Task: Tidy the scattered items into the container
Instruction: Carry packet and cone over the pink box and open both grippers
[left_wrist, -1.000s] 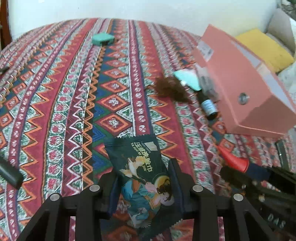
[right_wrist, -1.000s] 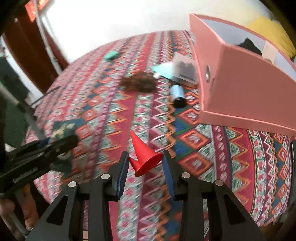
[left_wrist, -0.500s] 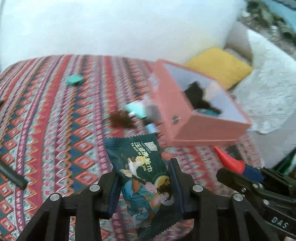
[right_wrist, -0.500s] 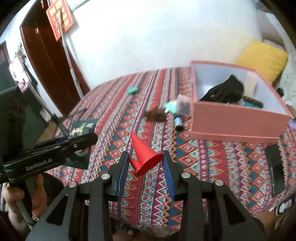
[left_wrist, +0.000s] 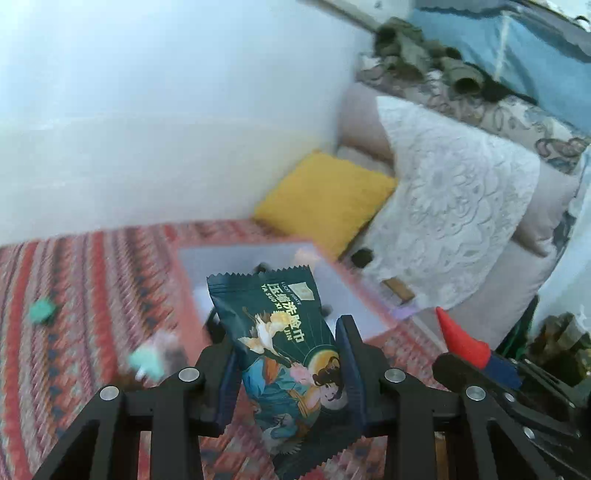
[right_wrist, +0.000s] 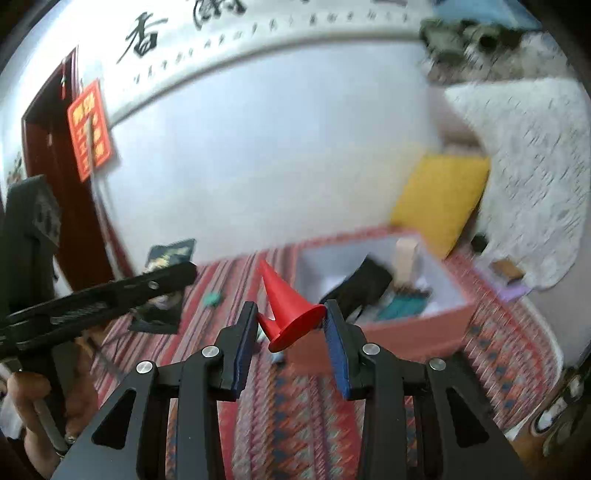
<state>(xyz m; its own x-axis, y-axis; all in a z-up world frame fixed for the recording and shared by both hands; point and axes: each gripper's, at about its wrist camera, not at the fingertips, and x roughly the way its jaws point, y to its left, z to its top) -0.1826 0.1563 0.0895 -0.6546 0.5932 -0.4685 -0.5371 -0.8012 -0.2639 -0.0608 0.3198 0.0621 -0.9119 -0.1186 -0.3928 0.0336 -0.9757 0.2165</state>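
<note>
My left gripper (left_wrist: 288, 332) is shut on a dark green wipe packet (left_wrist: 284, 347) with a crane picture, held high above the patterned table. My right gripper (right_wrist: 290, 317) is shut on the base of a small red cone (right_wrist: 286, 304), its tip pointing up and left. The pink open box (right_wrist: 417, 325) stands on the table ahead of both grippers, with a black glove (right_wrist: 364, 284) and other items inside. In the left wrist view the box (left_wrist: 240, 254) lies partly hidden behind the packet, and the red cone (left_wrist: 461, 338) shows at the right in the other gripper.
Teal items (left_wrist: 42, 310) lie blurred on the striped tablecloth (left_wrist: 92, 288) left of the box. A yellow cushion (left_wrist: 325, 195) and a sofa with a white lace cover (left_wrist: 461, 206) stand behind the table. A person's hand (right_wrist: 33, 398) holds the left gripper's handle.
Both grippers have risen well above the table and tilted up, each still holding its item. The box, close beside them before, now sits lower and farther ahead.
</note>
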